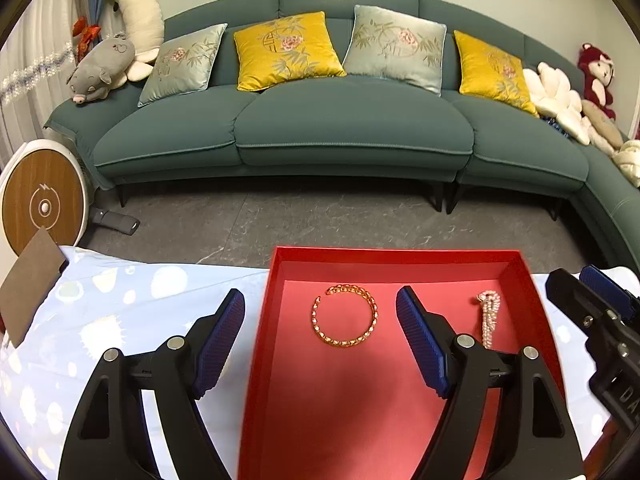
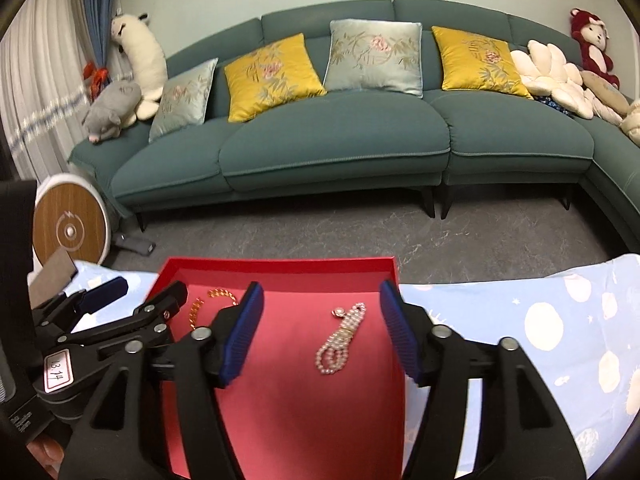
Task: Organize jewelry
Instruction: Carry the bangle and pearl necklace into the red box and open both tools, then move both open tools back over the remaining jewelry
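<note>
A red tray (image 1: pixel 392 258) lies on the light blue cloth. In it lie a gold open bangle (image 1: pixel 345 315) and a folded pearl strand (image 1: pixel 491 317). My left gripper (image 1: pixel 320 312) is open and empty, its fingers straddling the tray's left wall, with the bangle between them. In the right wrist view, my right gripper (image 2: pixel 320 308) is open and empty over the tray (image 2: pixel 280 265), with the pearl strand (image 2: pixel 340 338) between its fingers. The bangle (image 2: pixel 208 304) shows partly behind the left finger. The left gripper (image 2: pixel 132 300) shows at the left.
The table has a light blue patterned cloth (image 1: pixel 120 304) (image 2: pixel 540 320). A brown card (image 1: pixel 28 284) sits at its left corner. Beyond the table's far edge are grey floor, a teal sofa (image 1: pixel 320 128) with cushions and plush toys, and a round white device (image 1: pixel 40 204).
</note>
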Available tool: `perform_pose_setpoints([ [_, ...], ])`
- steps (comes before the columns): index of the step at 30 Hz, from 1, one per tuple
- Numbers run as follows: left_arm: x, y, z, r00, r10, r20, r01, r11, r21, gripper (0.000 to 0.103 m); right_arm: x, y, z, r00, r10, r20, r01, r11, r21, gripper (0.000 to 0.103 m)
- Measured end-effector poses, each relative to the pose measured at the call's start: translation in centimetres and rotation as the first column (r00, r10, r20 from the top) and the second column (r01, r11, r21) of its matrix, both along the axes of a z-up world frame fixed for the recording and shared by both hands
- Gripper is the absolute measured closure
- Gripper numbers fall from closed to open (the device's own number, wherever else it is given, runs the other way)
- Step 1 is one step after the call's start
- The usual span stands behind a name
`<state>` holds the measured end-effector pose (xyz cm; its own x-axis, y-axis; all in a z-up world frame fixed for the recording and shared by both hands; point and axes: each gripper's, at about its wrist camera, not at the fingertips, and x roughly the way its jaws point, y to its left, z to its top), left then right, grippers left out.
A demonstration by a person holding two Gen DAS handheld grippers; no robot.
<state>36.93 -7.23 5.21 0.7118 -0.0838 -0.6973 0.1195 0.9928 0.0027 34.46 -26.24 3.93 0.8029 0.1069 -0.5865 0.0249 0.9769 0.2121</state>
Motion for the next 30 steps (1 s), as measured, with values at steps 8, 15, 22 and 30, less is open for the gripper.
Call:
perform_pose_setpoints([
  [8, -7.9, 3.9, 4.3, 0.996, -0.006, 0.088, 0.007, 1.000, -0.019, 0.028, -8.4, -2.1, 4.5, 0.996, 0.021, 0.089, -0.026, 0.998, 0.056, 0.042],
  [15, -15.9, 7.2, 5.5, 0.997, -0.016, 0.076, 0.018, 1.000, -0.017, 0.028, -17.3, -2.4, 7.2, 0.993, 0.043, 0.114, -0.052, 0.996, 0.077, 0.042],
  [22, -22.8, 9.6, 3.1, 1.000, -0.029, 0.003, 0.029, 0.999, -0.045, 0.028, -24.7, 0.5, 5.6, 0.995, 0.058, 0.083, -0.059, 0.998, 0.011, 0.042],
  [30, -27.3, 9.7, -1.1, 0.996, -0.063, -0.061, 0.063, 0.998, -0.009, 0.028, -29.8, 2.2, 1.0, 0.996, 0.085, -0.005, -0.085, 0.995, -0.047, 0.042],
])
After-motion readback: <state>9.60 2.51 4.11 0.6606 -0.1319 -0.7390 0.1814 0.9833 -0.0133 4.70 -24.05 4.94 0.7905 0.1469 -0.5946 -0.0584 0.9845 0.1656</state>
